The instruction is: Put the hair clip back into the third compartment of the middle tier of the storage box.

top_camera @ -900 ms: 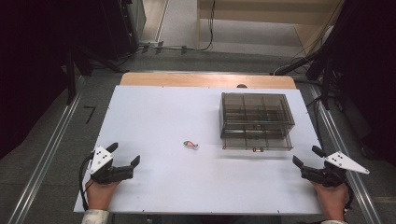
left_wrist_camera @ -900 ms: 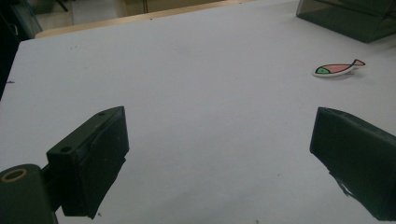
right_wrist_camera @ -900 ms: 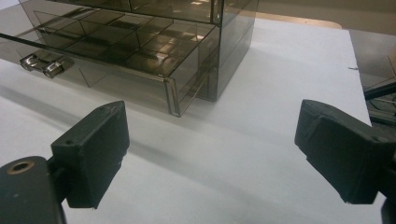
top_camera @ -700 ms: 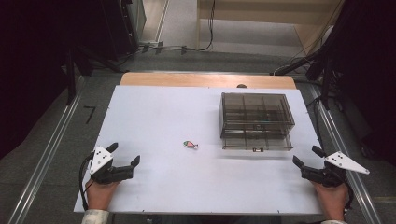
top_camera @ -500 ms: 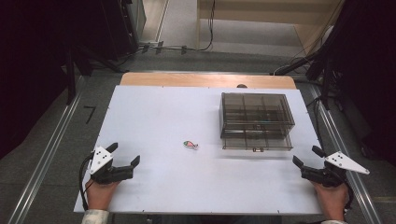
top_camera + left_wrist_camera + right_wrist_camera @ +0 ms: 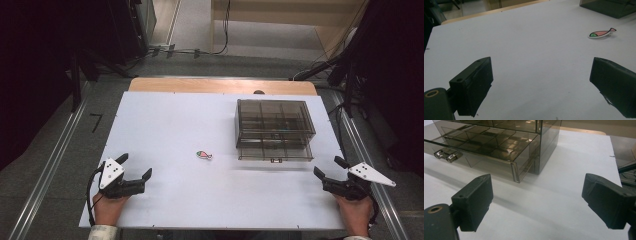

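Observation:
A small pink fish-shaped piece with a green head point(image 6: 204, 155) point(image 6: 602, 33) lies flat near the middle of the white table point(image 6: 170, 120). A smoky see-through drawer box point(image 6: 275, 127) point(image 6: 499, 142) stands at the right, and its lower drawer point(image 6: 274, 152) is pulled out a little, with a metal handle point(image 6: 447, 155) at its front. My left gripper point(image 6: 135, 166) point(image 6: 541, 67) rests open at the near left corner, with the fish ahead and to its right. At the near right edge my right gripper point(image 6: 329, 167) point(image 6: 537, 185) also stands open, facing the box's near corner. Nothing is between either pair of jaws.
A wooden strip point(image 6: 222, 86) borders the table's far edge. Metal rails point(image 6: 47, 170) run along the floor on both sides. Cables point(image 6: 200, 50) and dark equipment stands sit beyond the far end.

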Tool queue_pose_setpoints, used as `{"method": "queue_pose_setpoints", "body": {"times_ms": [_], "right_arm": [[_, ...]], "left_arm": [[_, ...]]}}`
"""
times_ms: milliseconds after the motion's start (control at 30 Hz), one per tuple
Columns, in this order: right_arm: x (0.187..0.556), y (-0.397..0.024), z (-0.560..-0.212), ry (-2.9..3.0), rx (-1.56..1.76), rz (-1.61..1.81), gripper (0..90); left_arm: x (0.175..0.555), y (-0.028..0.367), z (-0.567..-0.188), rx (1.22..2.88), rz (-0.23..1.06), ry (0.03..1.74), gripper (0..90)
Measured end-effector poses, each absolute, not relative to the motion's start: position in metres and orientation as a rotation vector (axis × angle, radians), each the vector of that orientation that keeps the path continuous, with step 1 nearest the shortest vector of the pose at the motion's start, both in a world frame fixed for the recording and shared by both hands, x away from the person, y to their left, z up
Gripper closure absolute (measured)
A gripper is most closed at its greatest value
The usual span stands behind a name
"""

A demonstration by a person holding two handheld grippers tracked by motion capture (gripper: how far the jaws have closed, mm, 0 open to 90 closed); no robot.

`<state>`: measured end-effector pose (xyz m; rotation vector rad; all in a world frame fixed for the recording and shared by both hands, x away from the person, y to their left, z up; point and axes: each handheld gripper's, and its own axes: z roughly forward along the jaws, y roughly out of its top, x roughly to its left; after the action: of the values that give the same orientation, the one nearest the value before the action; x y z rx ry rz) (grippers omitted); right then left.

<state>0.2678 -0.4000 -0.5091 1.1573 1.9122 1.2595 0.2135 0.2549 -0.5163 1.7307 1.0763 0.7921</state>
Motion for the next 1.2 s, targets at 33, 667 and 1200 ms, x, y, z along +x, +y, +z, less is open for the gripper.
{"method": "queue_pose_setpoints", "body": {"times_ms": [33, 667, 1200], "right_arm": [[0.268, -0.4, -0.509, 1.912, 1.158, 1.26, 8.6], [0.268, -0.401, -0.509, 1.91, 1.165, 1.262, 8.6], [0.268, -0.401, -0.509, 1.908, 1.167, 1.264, 8.6]], "left_arm": [[0.213, 0.255, -0.516, 1.732, 0.793, 1.076, 5.3], [0.21, 0.228, -0.503, 1.722, 0.793, 0.997, 5.4], [0.211, 0.204, -0.488, 1.711, 0.795, 0.946, 6.5]]}}
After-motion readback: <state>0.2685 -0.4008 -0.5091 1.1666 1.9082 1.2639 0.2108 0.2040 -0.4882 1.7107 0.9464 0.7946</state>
